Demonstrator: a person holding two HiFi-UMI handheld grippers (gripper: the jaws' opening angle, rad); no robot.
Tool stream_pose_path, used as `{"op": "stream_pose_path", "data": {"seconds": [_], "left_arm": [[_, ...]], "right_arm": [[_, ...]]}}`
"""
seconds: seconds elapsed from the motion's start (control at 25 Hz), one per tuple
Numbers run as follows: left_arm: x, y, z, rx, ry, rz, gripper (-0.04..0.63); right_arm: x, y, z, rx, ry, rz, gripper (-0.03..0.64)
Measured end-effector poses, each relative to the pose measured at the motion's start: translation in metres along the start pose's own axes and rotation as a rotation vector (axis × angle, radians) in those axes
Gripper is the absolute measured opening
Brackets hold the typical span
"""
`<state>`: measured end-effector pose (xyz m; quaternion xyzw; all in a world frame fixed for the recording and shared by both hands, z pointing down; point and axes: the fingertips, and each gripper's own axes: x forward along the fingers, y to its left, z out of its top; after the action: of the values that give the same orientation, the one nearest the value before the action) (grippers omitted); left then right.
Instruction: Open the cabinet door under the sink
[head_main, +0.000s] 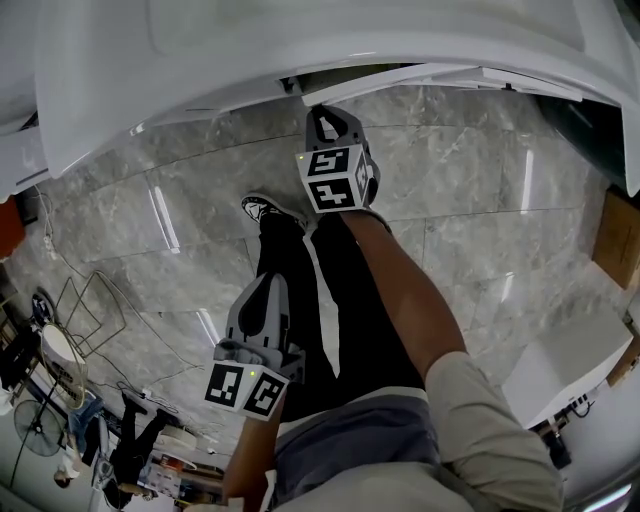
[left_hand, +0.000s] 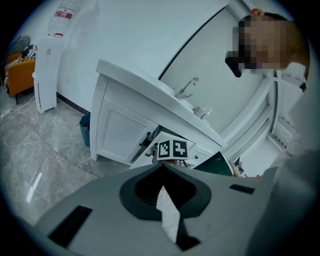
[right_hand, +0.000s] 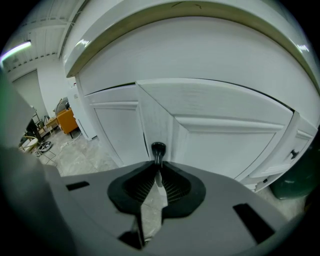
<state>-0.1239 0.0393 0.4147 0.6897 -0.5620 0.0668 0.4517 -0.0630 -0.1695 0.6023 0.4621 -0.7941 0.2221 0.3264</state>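
Observation:
The white cabinet door (right_hand: 225, 145) under the sink has a black knob handle (right_hand: 158, 149) at its left edge. My right gripper (right_hand: 158, 167) is shut on that handle. The door stands slightly ajar, angled out from the neighbouring door (right_hand: 115, 130). In the head view the right gripper (head_main: 322, 118) reaches under the white sink counter (head_main: 200, 60), at the door's top edge (head_main: 420, 75). My left gripper (head_main: 270, 287) hangs back near the person's legs, its jaws together (left_hand: 162, 169) with nothing between them. From there I see the cabinet (left_hand: 120, 132) and the right gripper's marker cube (left_hand: 172, 149).
A dark green bin (right_hand: 300, 180) stands at the cabinet's right. The person's shoe (head_main: 265, 208) rests on the grey marble floor (head_main: 470, 200). Cables and clutter (head_main: 80, 330) lie at the left; a white box (head_main: 570, 360) and cardboard (head_main: 618, 240) at the right. A faucet (left_hand: 187, 87) tops the sink.

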Motion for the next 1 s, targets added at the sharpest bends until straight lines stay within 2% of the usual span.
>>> {"op": "stream_pose_path", "data": {"seconds": [1.0], "left_arm": [[0.005, -0.001, 0.006, 0.032, 0.031, -0.003, 0.000]], "right_arm": [[-0.024, 0.004, -0.023, -0.092, 0.002, 0.073, 0.052]]}}
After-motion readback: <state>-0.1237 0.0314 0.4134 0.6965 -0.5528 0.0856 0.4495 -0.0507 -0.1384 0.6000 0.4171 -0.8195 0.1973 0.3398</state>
